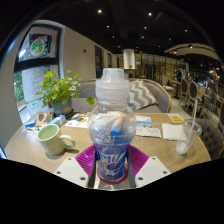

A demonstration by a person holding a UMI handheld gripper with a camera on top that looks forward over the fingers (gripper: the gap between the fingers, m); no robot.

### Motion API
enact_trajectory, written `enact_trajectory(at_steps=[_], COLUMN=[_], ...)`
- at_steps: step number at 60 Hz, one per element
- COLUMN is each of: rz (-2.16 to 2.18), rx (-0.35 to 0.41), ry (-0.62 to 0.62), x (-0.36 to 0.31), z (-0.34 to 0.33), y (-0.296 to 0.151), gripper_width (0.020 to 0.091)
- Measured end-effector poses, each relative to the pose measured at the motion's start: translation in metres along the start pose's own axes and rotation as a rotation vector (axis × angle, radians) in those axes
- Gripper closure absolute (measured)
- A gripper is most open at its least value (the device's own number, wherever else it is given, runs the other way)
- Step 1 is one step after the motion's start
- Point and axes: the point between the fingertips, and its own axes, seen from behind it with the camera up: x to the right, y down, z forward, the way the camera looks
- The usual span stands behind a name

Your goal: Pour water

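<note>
I had the clear plastic water bottle w/ white cap and blue label [112, 125] upright, clamped between the gripper [112, 163]'s magenta pads [86, 158], over the near edge of the round wooden table [160, 146]. Step looked like carrying toward a pour. Next: swing right to the clear drinking glass [185, 137], then tilt. Pale green mug [52, 139] sat left, potted plant [62, 92] behind it; papers [148, 130] lay btwn bottle and glass.
</note>
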Motion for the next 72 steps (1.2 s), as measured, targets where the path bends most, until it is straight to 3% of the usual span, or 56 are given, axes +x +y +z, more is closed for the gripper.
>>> enact_trajectory(at_steps=[5,10,12,16,33,52,72], rz=[-0.01,-0.012,-0.014,-0.014,-0.021,0.001,-0.025], rx=[-0.04,-0.114,-0.143,-0.161,-0.278,-0.261,-0.267], ry=[0.018,0.032,0.043,0.086,0.189,0.223,0.195], x=[0.001,0.002,0.003,0.007,-0.013,-0.079,-0.113], z=[0.0,-0.005,-0.01,-0.027,-0.153,-0.272,-0.304], y=[0.004,0.018,0.022,0.019,0.01,-0.005,-0.001], gripper_width=[0.056,0.0234,0.0281,0.0245,0.0256,0.0255,0.0255])
